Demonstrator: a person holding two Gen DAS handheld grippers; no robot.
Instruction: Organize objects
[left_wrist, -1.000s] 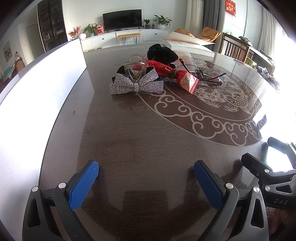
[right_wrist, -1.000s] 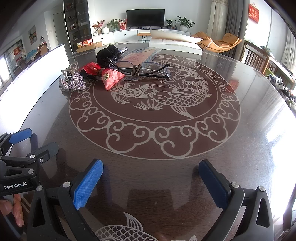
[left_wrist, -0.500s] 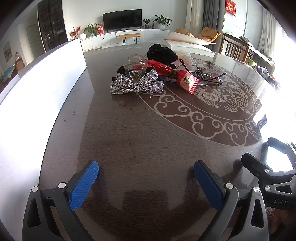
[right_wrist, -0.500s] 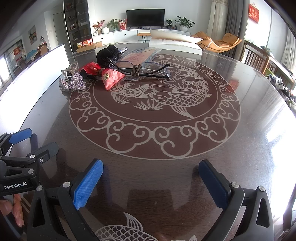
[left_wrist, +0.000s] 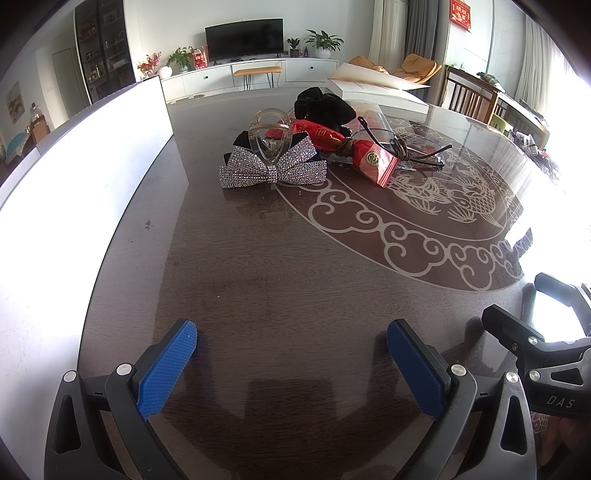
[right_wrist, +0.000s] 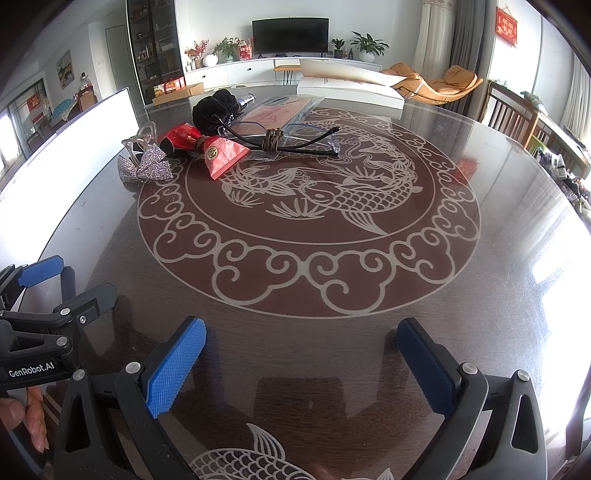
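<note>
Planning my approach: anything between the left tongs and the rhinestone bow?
Nothing; the left wrist view shows only bare tabletop between the left tongs and the rhinestone bow.

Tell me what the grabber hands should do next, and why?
Probably the left gripper should reach forward toward the sparkly bow. Both it and the right gripper are open and hold nothing, low over the table, well short of the pile. The bow lies at the near edge of that pile, almost straight ahead of the left gripper, so it looks easiest to take first.
</note>
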